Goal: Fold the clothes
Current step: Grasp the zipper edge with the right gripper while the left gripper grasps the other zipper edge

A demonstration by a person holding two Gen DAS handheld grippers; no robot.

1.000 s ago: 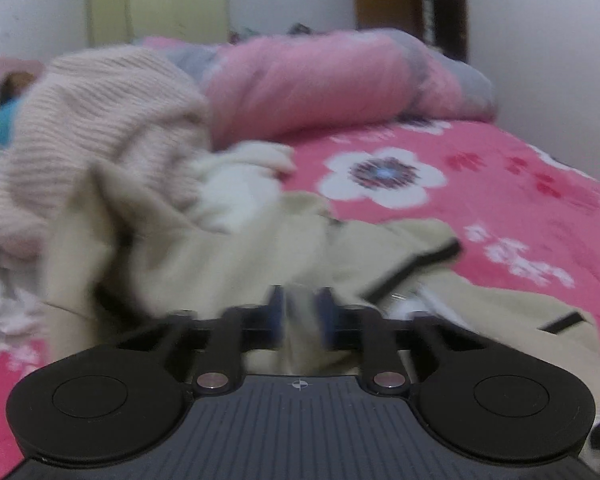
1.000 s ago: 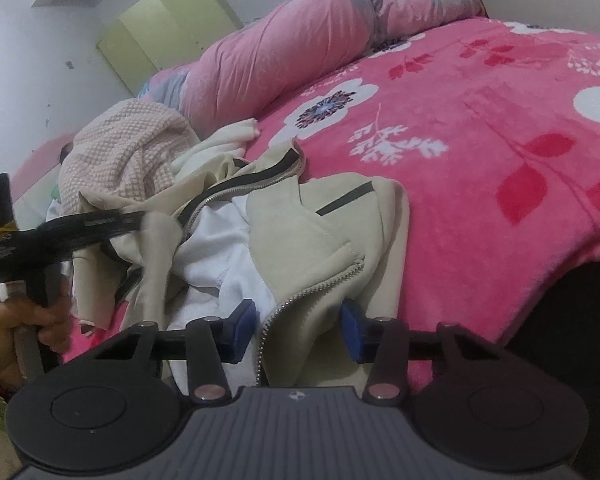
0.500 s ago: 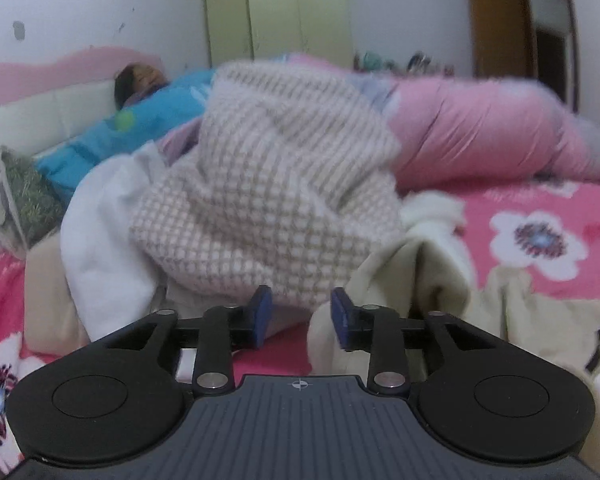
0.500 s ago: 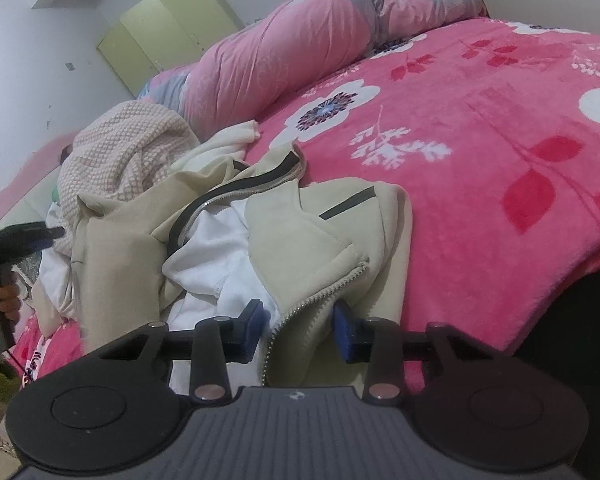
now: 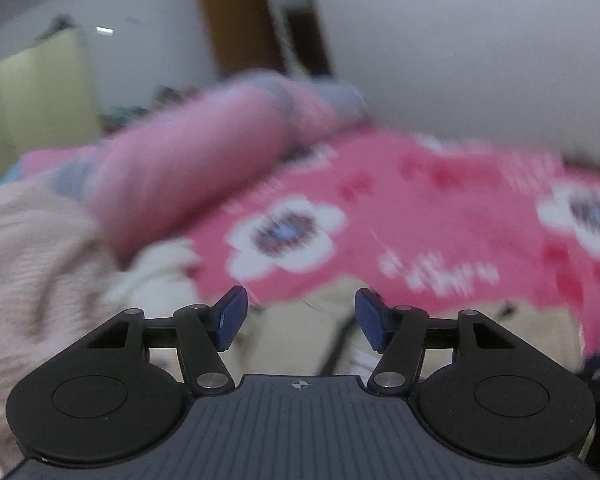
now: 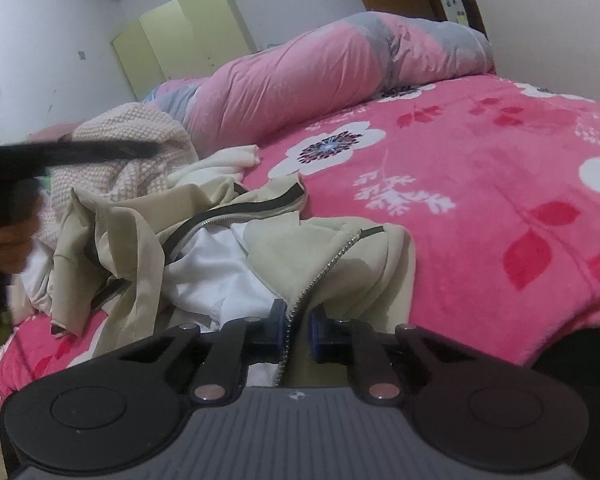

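A beige zip jacket with a white lining lies crumpled on the pink flowered bed. My right gripper is at the jacket's near edge, its jaws closing with the zipper edge pinched between the blue pads. In the blurred left wrist view, my left gripper hovers above the jacket, its jaws opening with nothing between them. From the right wrist view the left gripper shows as a dark blur at the left, held by a hand over the clothes pile.
A pink-and-white knit sweater is heaped behind the jacket, with more white cloth beside it. A rolled pink and grey duvet lies across the far side of the bed. A pale green wardrobe stands against the back wall.
The left gripper let go of the beige fabric, opened, and swung left toward the sweater and back to the right. The right gripper's jaws closed onto the jacket's zipper edge.
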